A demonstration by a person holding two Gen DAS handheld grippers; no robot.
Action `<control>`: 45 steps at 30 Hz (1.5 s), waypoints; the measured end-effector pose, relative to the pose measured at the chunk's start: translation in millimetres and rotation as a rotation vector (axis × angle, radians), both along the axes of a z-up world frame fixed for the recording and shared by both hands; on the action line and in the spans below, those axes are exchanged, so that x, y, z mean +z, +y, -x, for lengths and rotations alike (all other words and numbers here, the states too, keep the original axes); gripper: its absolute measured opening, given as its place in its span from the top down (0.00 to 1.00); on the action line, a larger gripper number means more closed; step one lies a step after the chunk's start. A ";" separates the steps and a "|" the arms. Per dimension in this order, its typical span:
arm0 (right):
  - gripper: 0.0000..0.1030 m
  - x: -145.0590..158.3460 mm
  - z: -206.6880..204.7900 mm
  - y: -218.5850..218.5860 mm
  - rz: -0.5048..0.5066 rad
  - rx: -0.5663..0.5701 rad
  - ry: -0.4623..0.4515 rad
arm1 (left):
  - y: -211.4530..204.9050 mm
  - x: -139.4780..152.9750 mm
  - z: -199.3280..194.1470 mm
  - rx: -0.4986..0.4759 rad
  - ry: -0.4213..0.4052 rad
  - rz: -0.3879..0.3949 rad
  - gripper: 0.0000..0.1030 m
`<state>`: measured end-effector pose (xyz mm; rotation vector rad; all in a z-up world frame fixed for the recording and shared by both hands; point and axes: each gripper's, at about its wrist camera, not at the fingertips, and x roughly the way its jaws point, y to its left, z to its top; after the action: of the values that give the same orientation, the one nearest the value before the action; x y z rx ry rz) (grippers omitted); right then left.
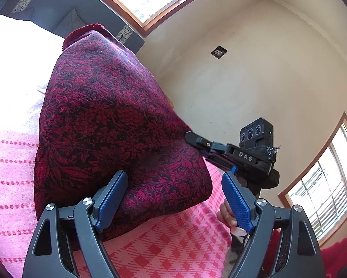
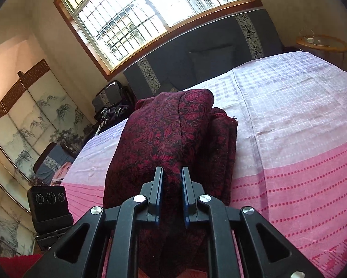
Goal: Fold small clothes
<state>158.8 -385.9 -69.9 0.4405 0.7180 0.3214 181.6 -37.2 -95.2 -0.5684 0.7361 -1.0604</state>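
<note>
Right wrist view: tongs (image 2: 171, 180) pinch red cloth (image 2: 159, 134), hiding its edge.

garment (image 2: 164, 136): matt woven cloth | bedspread (image 2: 289, 120): checked woven cloth | fingers (image 1: 237, 199): matt black plastic, textured blue pads, shiny metal pins

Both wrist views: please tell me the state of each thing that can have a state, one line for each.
Left gripper: open, holding nothing.
Right gripper: shut on the red floral garment.
Red floral garment: partly folded, lifted at the near end.
Pink bed cover: spread flat under the garment.
</note>
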 end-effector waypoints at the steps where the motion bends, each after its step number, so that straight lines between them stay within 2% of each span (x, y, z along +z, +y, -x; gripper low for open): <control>1: 0.88 -12.1 0.3 -3.2 -0.012 -0.011 0.029 | -0.8 0.3 0.1 -0.004 -0.001 -0.002 0.18; 4: 0.89 -28.6 1.2 -8.7 -0.048 -0.029 0.057 | -1.4 0.1 0.4 -0.008 -0.002 -0.006 0.18; 7: 0.88 -21.4 -0.3 4.0 0.006 0.004 0.049 | -2.7 0.1 -0.1 -0.005 0.002 -0.021 0.18; 10: 0.83 -17.3 -4.4 4.3 -0.031 0.031 0.056 | -7.7 2.0 -1.0 -0.009 0.005 -0.035 0.17; 13: 0.71 -8.5 -13.5 -2.1 -0.082 0.039 0.053 | -9.6 3.0 -1.9 -0.011 0.005 -0.044 0.17; 14: 0.62 -6.0 -17.9 -5.4 -0.104 0.040 0.053 | -9.6 2.5 -1.5 -0.011 0.005 -0.046 0.17; 15: 0.57 -2.7 -23.2 -8.8 -0.114 0.033 0.049 | -10.1 2.9 -1.9 -0.011 0.005 -0.045 0.17; 18: 0.53 3.6 -47.4 -14.7 -0.148 0.041 0.057 | -9.0 2.3 -2.0 -0.012 0.005 -0.041 0.17; 20: 0.53 0.9 -68.7 -13.7 -0.148 0.054 0.098 | -8.8 2.3 -2.0 -0.011 0.006 -0.040 0.17; 21: 0.54 -2.4 -78.0 -13.1 -0.152 0.052 0.126 | -8.7 2.4 -2.1 -0.011 0.005 -0.040 0.17; 22: 0.60 -5.1 -84.8 -11.8 -0.162 0.058 0.141 | -7.4 2.1 -1.8 -0.011 0.005 -0.038 0.17; 23: 0.87 -4.4 -87.2 -8.9 -0.146 0.061 0.141 | -6.6 2.1 -1.6 -0.009 0.004 -0.033 0.17; 28: 0.89 29.8 -45.1 -12.3 -0.035 -0.003 -0.029 | -2.3 4.1 1.6 -0.025 -0.010 -0.016 0.15; 30: 0.89 15.6 -40.6 -13.7 0.019 -0.013 -0.005 | -4.8 4.9 3.3 -0.038 -0.017 -0.027 0.12; 31: 0.89 0.9 -45.8 -15.4 0.026 -0.019 0.041 | -5.8 5.4 3.7 -0.040 -0.019 -0.035 0.12; 32: 0.89 -12.2 -50.3 -17.1 0.025 -0.027 0.076 | -6.3 5.8 3.9 -0.043 -0.020 -0.038 0.12; 34: 0.89 -21.0 -51.9 -19.7 -0.005 -0.035 0.068 | -5.7 5.9 3.8 -0.042 -0.020 -0.038 0.12; 38: 0.88 -12.0 -57.7 -15.9 -0.019 -0.038 0.041 | -5.6 3.7 6.3 -0.038 -0.019 -0.041 0.12; 45: 0.89 9.2 -70.7 -10.7 0.054 -0.006 0.013 | -12.5 7.5 16.6 -0.023 -0.041 -0.084 0.12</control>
<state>229.6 -396.6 -60.7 0.3935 0.7364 0.2924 165.0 -49.7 -87.8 -0.4661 0.7487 -1.0544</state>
